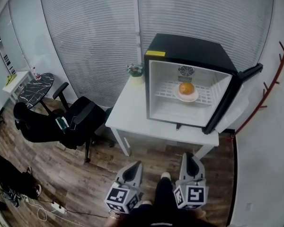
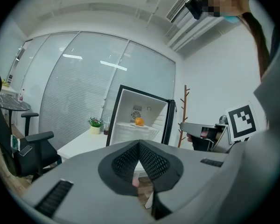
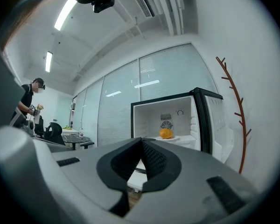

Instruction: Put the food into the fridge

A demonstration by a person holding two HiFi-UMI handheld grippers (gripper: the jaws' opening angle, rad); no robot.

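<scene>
A black mini fridge [image 1: 189, 48] stands on a white table [image 1: 130, 110], its door [image 1: 222, 105] swung open to the right. Inside, an orange food item [image 1: 186, 87] rests on a white plate [image 1: 187, 97] on the wire shelf. The same orange food [image 2: 139, 121] shows in the left gripper view and again, as the orange food [image 3: 166, 133], in the right gripper view. My left gripper [image 1: 135, 167] and right gripper [image 1: 191, 157] hang side by side over the wooden floor, short of the table and pointing at the fridge. Both are shut with nothing between the jaws.
A small potted plant [image 1: 135, 71] sits at the table's back left corner. A black office chair [image 1: 75, 119] and a round dark table [image 1: 35, 86] stand to the left. A coat rack [image 1: 274, 79] lines the right wall. A person [image 3: 30, 101] stands far off at left.
</scene>
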